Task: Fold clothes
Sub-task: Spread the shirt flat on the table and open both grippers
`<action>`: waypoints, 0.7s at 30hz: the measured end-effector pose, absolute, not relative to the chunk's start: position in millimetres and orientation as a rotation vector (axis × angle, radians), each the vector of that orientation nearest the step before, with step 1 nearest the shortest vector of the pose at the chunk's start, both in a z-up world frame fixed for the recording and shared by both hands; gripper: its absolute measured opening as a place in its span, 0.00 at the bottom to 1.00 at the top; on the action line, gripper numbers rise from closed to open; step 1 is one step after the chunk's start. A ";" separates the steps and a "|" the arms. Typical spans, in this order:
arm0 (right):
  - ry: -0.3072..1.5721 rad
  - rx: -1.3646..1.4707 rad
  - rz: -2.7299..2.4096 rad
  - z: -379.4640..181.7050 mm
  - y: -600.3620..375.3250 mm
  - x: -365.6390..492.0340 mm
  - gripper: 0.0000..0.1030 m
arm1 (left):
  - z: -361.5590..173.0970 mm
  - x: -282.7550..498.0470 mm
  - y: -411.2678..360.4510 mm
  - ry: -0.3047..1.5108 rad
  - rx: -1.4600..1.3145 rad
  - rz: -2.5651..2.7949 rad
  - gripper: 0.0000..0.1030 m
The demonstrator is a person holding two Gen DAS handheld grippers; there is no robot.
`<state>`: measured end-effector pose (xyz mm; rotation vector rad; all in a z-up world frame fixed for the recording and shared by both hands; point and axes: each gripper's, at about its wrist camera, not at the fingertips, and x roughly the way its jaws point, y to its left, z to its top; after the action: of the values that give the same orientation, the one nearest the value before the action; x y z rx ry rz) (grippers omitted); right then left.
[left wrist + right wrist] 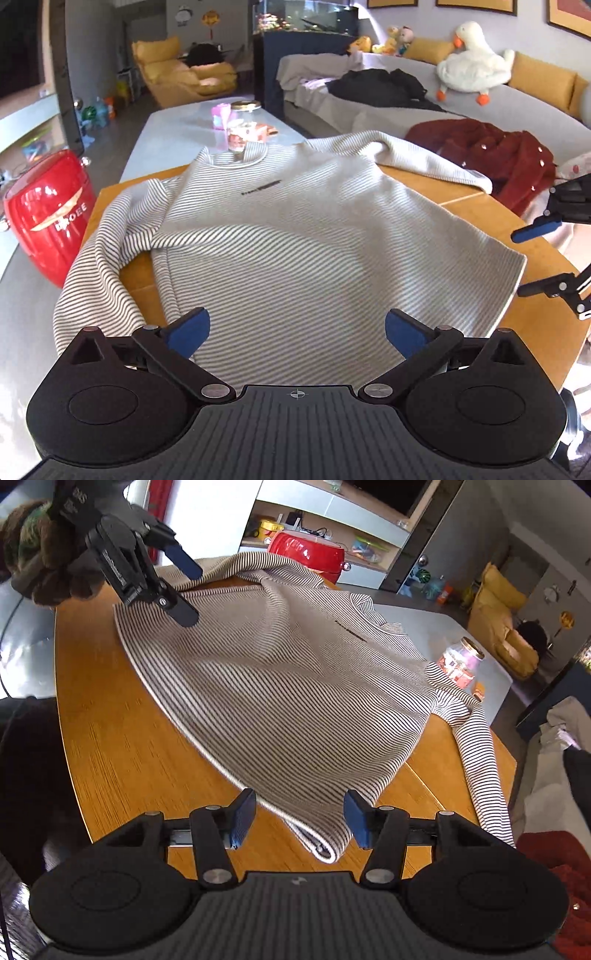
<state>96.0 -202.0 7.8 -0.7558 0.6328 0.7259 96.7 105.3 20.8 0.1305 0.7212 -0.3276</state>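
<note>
Between the wide-spread jaws of the left gripper [297, 334]: hem of the striped sweater [295, 236], flat on the wooden table [480, 192]. Between the right gripper [299, 818] jaws, also apart: its bottom corner, ungripped.

No legible text; shirt [280, 236] print blurred
</note>
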 end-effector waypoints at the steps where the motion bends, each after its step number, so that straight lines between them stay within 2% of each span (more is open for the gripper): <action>1: 0.612 -0.781 0.699 2.5 -201.5 92.3 0.51 | 21.5 89.0 103.8 0.722 0.139 -0.334 1.00; 3: 0.540 -0.817 0.614 -6.1 -200.1 90.9 0.49 | 23.1 74.8 99.4 0.726 0.147 -0.369 1.00; 5: 0.489 -0.724 0.525 1.0 -203.1 101.1 0.37 | 23.3 63.7 94.1 0.736 0.160 -0.406 1.00; 6: 0.473 -0.653 0.489 7.5 -206.3 107.9 0.36 | 22.5 59.0 91.5 0.740 0.175 -0.414 1.00; 9: 0.443 -0.489 0.429 28.0 -217.9 122.5 0.35 | 15.0 51.0 84.0 0.746 0.265 -0.377 1.00; 13: 0.416 -0.506 0.421 26.7 -220.1 117.0 0.36 | 2.1 51.2 89.6 0.712 0.401 -0.170 1.00; 15: 0.426 -0.520 0.426 18.5 -219.8 113.7 0.36 | 2.1 56.3 103.4 0.676 0.399 -0.033 1.00; 18: 0.469 -0.522 0.436 -4.2 -214.7 108.2 0.42 | 9.4 64.4 126.5 0.652 0.300 0.069 1.00; 21: 0.489 -0.513 0.424 -19.0 -213.7 106.3 0.42 | 13.2 70.8 140.9 0.654 0.270 0.108 1.00</action>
<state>106.3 -213.7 -19.0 -0.5129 0.4885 0.4238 70.8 140.9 13.2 0.2701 0.6541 0.1081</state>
